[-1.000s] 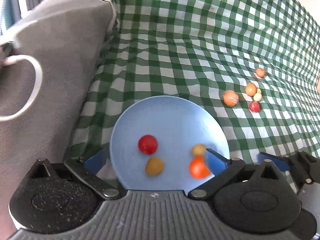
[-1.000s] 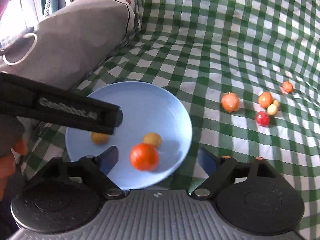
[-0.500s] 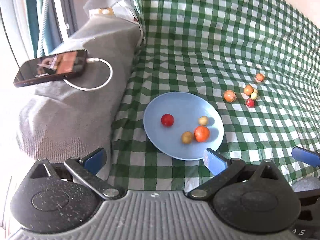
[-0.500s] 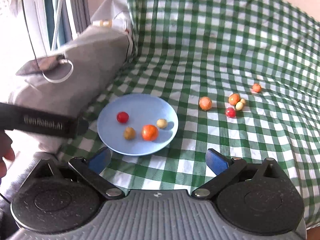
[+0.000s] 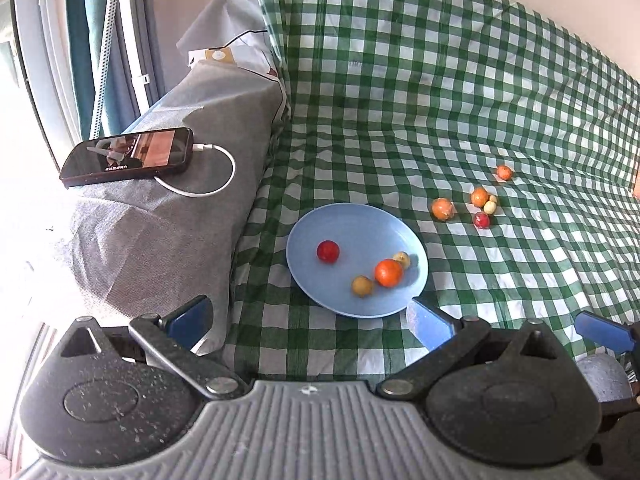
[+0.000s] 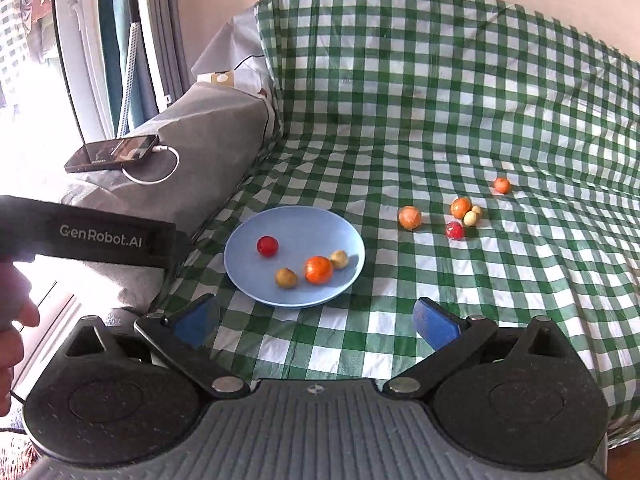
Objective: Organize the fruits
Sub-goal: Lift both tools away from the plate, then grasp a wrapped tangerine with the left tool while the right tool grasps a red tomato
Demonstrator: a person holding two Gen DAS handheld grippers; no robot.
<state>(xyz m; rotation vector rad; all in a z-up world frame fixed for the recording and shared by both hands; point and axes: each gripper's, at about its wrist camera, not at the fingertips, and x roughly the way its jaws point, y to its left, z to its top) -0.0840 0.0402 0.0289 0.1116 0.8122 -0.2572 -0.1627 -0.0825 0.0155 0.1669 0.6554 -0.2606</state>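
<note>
A blue plate (image 5: 352, 224) (image 6: 296, 220) lies on the green checked cloth and holds a red fruit (image 5: 328, 251), an orange one (image 5: 388, 273) and two small yellowish ones (image 5: 362, 285). Several loose fruits lie to its right, among them a netted orange one (image 5: 442, 209) and a red one (image 5: 482, 220). My left gripper (image 5: 308, 316) hangs open, short of the plate's near rim, with nothing between its pads. My right gripper (image 6: 316, 320) hovers near the plate's front; its jaws are opening and nothing is between them.
A phone (image 5: 128, 156) on a white cable rests on the grey sofa arm (image 5: 168, 220) left of the plate. A window and curtain stand behind it. A hand (image 6: 12, 312) holds the left gripper's body (image 6: 92, 234) at the left of the right wrist view.
Both grippers have drawn back and up from the plate, which now looks smaller. The right jaws have spread wider. The orange fruit that was between them lies in the plate.
</note>
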